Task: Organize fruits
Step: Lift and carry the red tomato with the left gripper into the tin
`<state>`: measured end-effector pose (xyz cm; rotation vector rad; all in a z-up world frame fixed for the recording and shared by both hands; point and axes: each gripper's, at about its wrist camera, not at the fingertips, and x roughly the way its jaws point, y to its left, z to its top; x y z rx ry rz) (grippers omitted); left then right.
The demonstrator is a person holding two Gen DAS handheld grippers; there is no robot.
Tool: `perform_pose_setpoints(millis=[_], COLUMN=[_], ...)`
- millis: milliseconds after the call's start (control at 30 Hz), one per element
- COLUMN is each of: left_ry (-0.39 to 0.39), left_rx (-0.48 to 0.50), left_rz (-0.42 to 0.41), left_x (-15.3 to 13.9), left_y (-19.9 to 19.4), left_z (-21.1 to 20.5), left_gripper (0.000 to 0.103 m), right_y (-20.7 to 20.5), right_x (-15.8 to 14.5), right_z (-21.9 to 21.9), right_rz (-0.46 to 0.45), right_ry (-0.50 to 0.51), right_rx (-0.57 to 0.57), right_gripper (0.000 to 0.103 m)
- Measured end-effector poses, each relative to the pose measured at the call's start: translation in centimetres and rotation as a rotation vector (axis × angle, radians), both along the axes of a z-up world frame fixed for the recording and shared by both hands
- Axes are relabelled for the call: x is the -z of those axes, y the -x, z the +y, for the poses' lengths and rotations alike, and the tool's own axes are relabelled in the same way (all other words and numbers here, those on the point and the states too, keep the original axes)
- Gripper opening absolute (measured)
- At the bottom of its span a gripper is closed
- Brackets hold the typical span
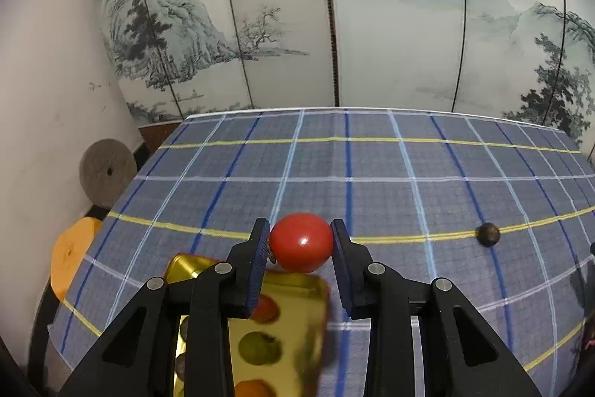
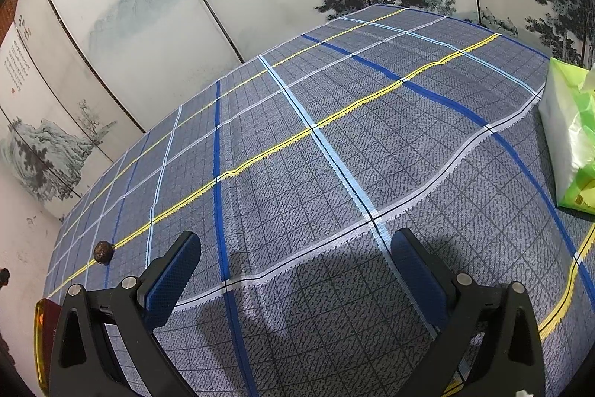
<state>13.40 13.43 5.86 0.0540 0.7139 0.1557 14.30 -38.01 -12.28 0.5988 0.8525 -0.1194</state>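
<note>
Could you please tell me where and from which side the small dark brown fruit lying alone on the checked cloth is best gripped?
I would take the small dark brown fruit across its widest middle, coming down from above with one finger on each side. It is small and roundish, lies alone on the flat tablecloth with nothing close by, so a low sideways approach might just roll it. The right gripper is open and empty.

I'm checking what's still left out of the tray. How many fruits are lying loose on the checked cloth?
1: a small dark brown fruit on the cloth, on a yellow stripe. The red fruit is held in the left gripper. Others may lie out of view.
</note>
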Motion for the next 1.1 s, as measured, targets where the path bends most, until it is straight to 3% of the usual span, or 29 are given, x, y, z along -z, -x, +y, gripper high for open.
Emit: perform_pose_setpoints(millis=[233, 633, 1100], left_ry=[0.004, 0.043, 0.037], left_rx=[-0.025, -0.067, -0.054], left_rz=[0.032, 0.116, 0.193], left_x=[1.3, 4.7, 9.2], left_y=[2.5, 11.1, 14.8], left_z=[4.4, 11.7, 11.8], left_gripper=[0.034, 0.034, 0.034], right_y=[-0.1, 0.0, -0.1], right_x=[0.0, 0.0, 0.0], right_z=[0.1, 0.0, 0.2], right_rz=[0.000, 0.001, 0.004], right_ry=[0.001, 0.002, 0.007], right_rx=[0.001, 0.000, -0.003], right_gripper=[0.102, 0.102, 0.102])
